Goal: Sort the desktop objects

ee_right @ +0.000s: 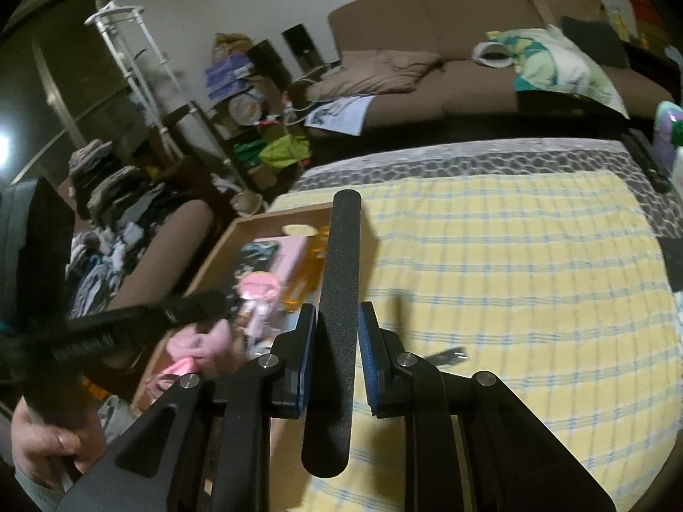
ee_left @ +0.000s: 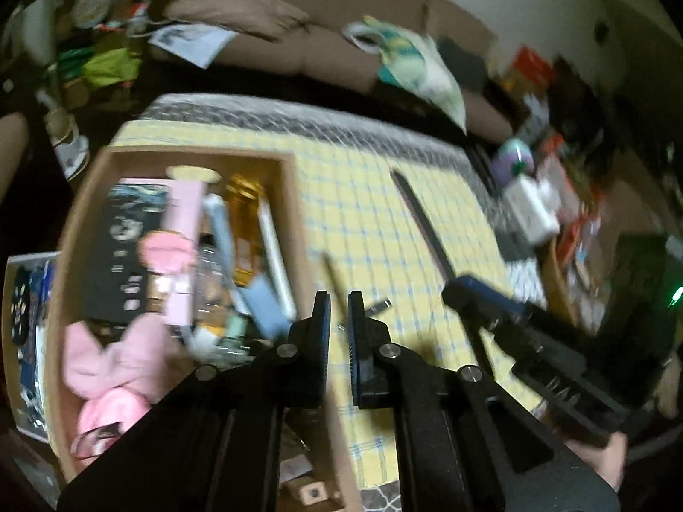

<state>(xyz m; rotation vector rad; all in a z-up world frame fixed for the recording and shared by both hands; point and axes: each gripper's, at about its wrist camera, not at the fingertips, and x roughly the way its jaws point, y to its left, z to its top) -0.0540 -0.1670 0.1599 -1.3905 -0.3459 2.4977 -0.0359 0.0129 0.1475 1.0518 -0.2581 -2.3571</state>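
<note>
- Two black two-finger grippers show: the left gripper [ee_left: 339, 315] and the right gripper [ee_right: 337, 333], each also visible from the other's camera.
- Much of the left view is smeared by motion blur, so the contents of the open brown cardboard box [ee_left: 294, 222] are hard to tell apart; a black patterned flat pack [ee_left: 124, 251], a pink fluffy bow-shaped item [ee_left: 115, 362] and an amber-orange packet [ee_left: 245, 230] can be made out, the rest cannot be counted.
- One long, flat, black gritty nail file [ee_right: 339, 307] stands between the right gripper's jaws, pointing forward over the box's near edge; its rear end hangs below them. The jaws are closed in on it, though a sliver of gap shows on each side, so firm contact is not certain.
- In the left view the same file [ee_left: 420, 224] sticks out beyond the right gripper [ee_left: 482, 294].
- The left gripper's jaws are nearly together, with a thin stick-like blur in the narrow gap; I cannot tell whether they pinch it.
- One small silvery metal piece [ee_right: 448, 356] lies on the yellow checked cloth [ee_right: 533, 277] covering the counter.
- The person's left hand [ee_right: 42, 439] grips the handle at the lower left, partly cut off by the frame.
</note>
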